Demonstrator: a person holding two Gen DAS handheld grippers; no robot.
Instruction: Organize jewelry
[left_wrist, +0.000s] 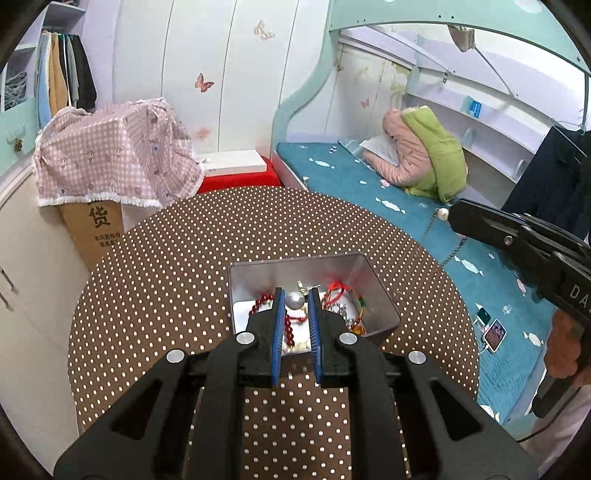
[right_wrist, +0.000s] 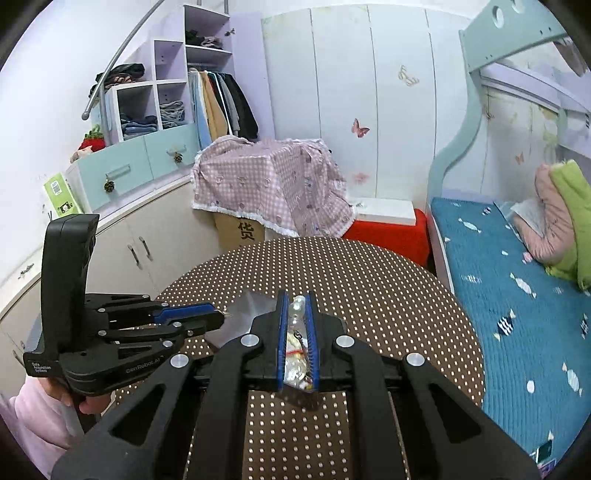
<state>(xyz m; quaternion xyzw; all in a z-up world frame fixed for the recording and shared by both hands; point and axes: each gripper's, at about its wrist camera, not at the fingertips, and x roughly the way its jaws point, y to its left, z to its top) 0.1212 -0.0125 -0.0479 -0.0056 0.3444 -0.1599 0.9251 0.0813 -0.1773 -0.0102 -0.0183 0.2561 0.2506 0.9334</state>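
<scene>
Both grippers raised above metal tin (left_wrist: 373, 295) on dotted table (left_wrist: 184, 258). Right gripper (right_wrist: 298, 306) clamped narrow on pearl chain (left_wrist: 443, 236), hanging at six o'clock toward tin. Left gripper (left_wrist: 297, 295) nearly closed; whether gripping pearl (left_wrist: 295, 300) undetermined.

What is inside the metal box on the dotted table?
The metal box holds red beads, a red cord and more tangled jewelry. The left gripper covers the middle, so what lies beneath it cannot be seen.
</scene>
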